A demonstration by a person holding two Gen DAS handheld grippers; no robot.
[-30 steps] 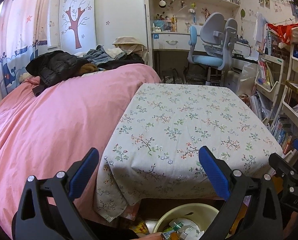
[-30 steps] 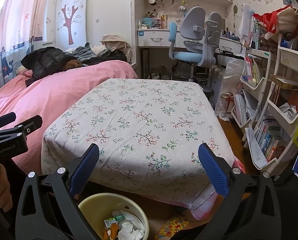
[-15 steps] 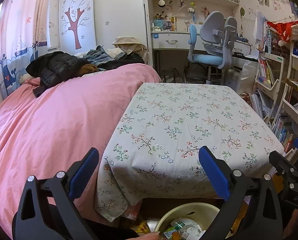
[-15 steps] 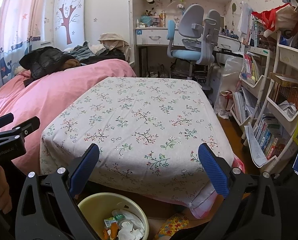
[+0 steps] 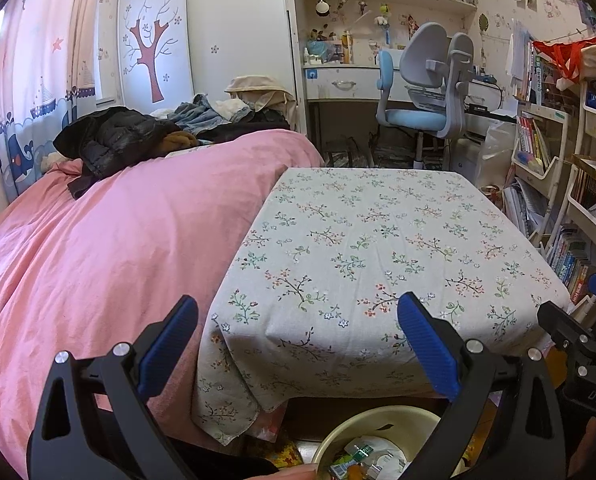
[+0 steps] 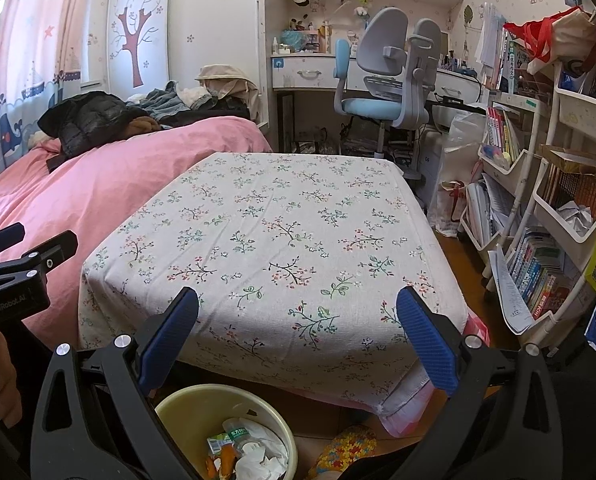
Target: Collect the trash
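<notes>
A cream round bin stands on the floor in front of the table, holding wrappers, a crushed bottle and white paper. The same bin shows at the bottom of the left wrist view. My left gripper is open above the table's near edge, with nothing between its blue pads. My right gripper is open too, empty, hovering over the bin and the table's front edge. The floral tablecloth carries no objects.
A pink bed with piled clothes lies to the left. A desk chair stands behind the table. White shelf carts of books line the right side. A colourful slipper lies beside the bin.
Both views have shifted only slightly; the grippers stay open and the bin's contents look the same.
</notes>
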